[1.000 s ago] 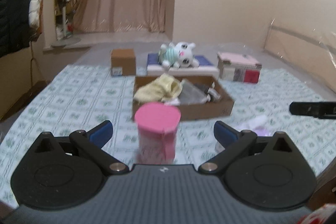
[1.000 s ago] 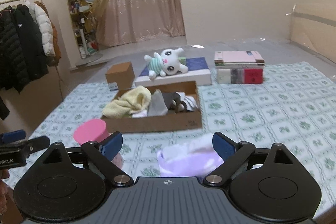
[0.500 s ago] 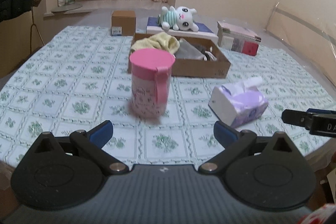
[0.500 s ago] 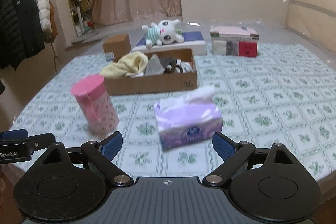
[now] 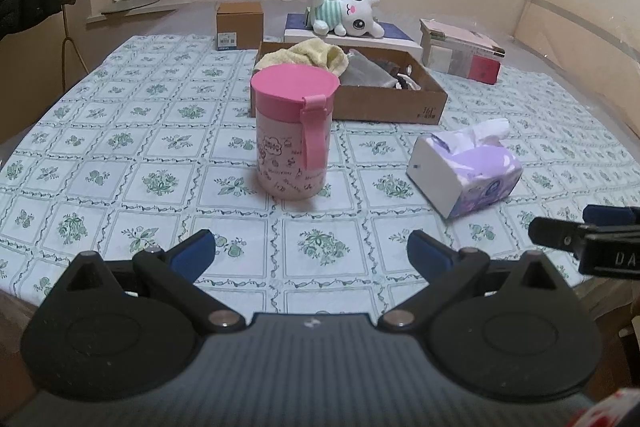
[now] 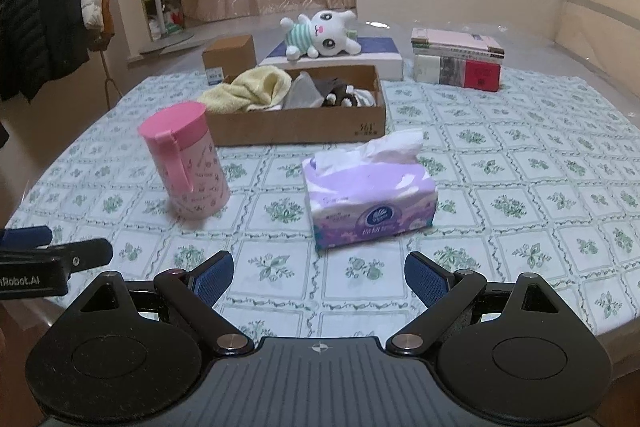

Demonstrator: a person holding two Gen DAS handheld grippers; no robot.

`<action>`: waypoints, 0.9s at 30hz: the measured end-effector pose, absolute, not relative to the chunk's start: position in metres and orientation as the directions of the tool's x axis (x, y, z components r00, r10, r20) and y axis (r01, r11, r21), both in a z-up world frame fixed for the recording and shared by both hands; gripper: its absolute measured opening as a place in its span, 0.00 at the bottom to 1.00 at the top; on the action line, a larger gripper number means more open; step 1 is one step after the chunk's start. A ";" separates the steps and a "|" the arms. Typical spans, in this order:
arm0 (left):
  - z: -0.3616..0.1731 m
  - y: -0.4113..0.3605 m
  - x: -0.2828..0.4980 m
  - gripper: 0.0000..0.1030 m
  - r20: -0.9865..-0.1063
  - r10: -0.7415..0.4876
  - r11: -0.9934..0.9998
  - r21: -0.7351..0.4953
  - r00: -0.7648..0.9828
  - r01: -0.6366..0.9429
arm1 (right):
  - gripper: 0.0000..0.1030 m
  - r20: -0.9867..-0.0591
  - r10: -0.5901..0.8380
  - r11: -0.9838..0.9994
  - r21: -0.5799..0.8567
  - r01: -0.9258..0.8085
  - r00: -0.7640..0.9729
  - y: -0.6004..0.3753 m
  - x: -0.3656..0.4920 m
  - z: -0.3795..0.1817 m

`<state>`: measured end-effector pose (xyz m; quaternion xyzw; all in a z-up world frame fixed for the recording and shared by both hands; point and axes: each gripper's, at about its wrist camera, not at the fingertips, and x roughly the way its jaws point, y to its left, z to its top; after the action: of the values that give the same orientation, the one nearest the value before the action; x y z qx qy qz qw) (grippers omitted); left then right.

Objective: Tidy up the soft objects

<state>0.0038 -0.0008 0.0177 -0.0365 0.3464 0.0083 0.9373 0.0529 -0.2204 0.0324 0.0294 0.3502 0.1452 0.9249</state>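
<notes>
A: Both grippers spread wide, nothing held. Tissue pack [image 6: 370, 195] sits mid-table, just ahead of right gripper [image 6: 319, 273].
B: Ok — straddle pack's sides w/ pads, squeeze gently; left gripper [image 5: 310, 253] stays clear of pink cup [image 5: 294, 131].

Both grippers point forward and tilted down, side by side. The left gripper [image 5: 310, 253] has its blue-padded jaws spread wide, nothing between them. The right gripper [image 6: 319, 273] likewise stands wide apart, holding nothing.

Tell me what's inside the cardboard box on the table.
In the cardboard box: a yellow towel, a grey pouch and dark and white cloth items. Anything underneath is hidden.
</notes>
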 end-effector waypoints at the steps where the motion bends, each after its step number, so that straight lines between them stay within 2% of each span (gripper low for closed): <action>1: 0.017 -0.001 0.004 0.99 -0.652 -0.010 0.997 -0.060 0.758 -0.039 | 0.89 -0.642 0.290 0.956 0.157 -0.249 0.710 -0.220 0.052 0.031; 27: 0.001 -0.006 0.008 0.99 -0.688 -0.027 0.997 -0.069 0.725 -0.028 | 0.89 -0.669 0.273 0.959 0.135 -0.248 0.692 -0.214 0.054 0.021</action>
<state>0.0076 -0.0056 0.0014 -0.0371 0.3707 0.0004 0.9280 0.0543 -0.2144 0.0215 0.0169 0.3663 0.1415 0.9195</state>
